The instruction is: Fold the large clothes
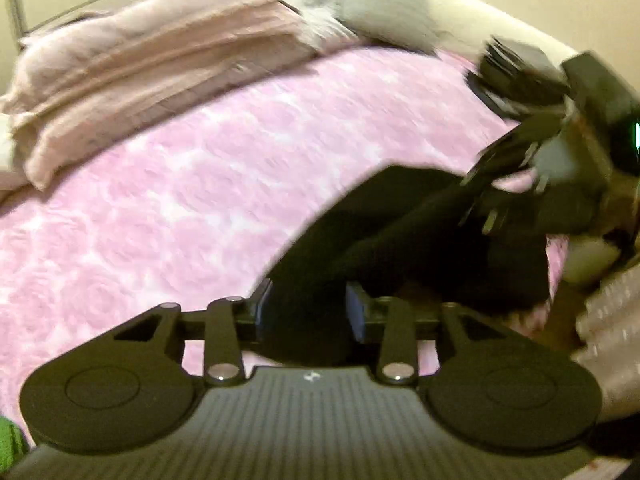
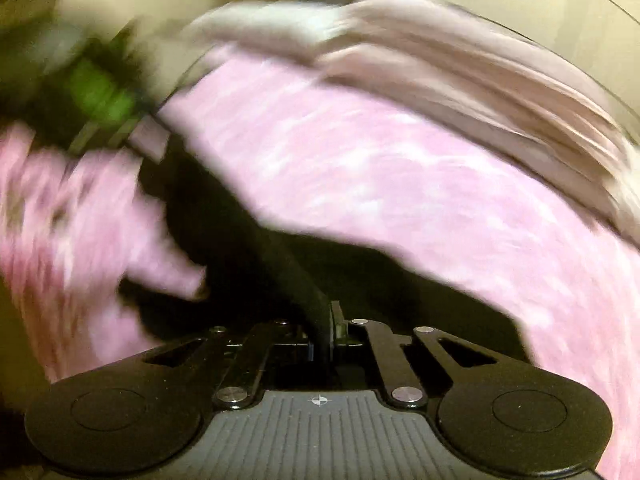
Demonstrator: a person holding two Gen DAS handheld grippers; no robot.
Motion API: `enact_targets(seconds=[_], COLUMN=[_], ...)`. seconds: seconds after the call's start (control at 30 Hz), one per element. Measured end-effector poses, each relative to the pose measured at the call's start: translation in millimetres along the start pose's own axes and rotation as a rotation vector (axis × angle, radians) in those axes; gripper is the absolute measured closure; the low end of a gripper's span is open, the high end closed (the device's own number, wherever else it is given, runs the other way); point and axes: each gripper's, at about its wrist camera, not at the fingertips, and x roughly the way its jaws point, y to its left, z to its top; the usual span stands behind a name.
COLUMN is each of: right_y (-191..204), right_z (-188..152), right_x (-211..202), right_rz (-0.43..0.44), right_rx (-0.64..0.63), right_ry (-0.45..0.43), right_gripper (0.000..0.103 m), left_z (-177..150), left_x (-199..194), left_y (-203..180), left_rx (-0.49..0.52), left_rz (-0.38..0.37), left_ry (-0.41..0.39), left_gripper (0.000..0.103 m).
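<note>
A black garment lies crumpled on the pink rose-patterned bedspread. A thick bunch of it fills the gap in my left gripper, whose pads press on the cloth. My right gripper is shut on a narrow strip of the same garment, which runs up and left from its tips. In the left wrist view the right gripper shows blurred at the right, over the garment. The left gripper's body with its green part is a blur at the upper left of the right wrist view.
Folded dusty-pink bedding is stacked along the far side of the bed. A grey pillow lies behind it by the cream wall. A dark object rests near the bed's far right edge. Both views are motion-blurred.
</note>
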Motion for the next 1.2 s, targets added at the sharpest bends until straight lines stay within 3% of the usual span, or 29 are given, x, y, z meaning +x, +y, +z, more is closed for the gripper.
enact_targets(seconds=[0.2,0.3,0.43,0.7,0.93,1.1,1.2], right_y=[-168.6,-228.2,-281.2,-303.5,-338.6,-370.8,-389.6], right_z=[31.1,42.5,49.8,31.8,-5.3,-35.5,-51.9], right_x=[-58.4,-81.3,-90.5,-77.3,-74.9,-74.8,-71.4], right_rz=[-0.118,-0.197,-0.298,-0.443,-0.531,-0.552,-0.511], right_rx=[0.319,0.404,0.498,0.571,0.709,0.75,0.763], right_ry=[-0.048,-0.078,-0.08,-0.021,0.049,0.099,0.117], right_gripper=[0.101,0.101,0.101,0.101,0.101,0.101,0.101], left_z=[33.4,39.0,40.8,33.4,55.9,81.9,94.9], left_x=[-3.6,3.5,25.4,95.0,160.1,198.8,224.7], left_y=[-13.2,-30.6,-53.7,-76.0,-78.1,-98.1,-103.6], left_rx=[-0.053,-0.048,0.008,0.158,0.228,0.28,0.231], left_rz=[0.096,0.097,0.054,-0.065,-0.136,-0.155,-0.16], left_ry=[-0.015,-0.014,0.01,0.064,0.065,0.065,0.096], left_gripper=[0.068,0.058,0.056,0.047,0.043,0.041,0.04])
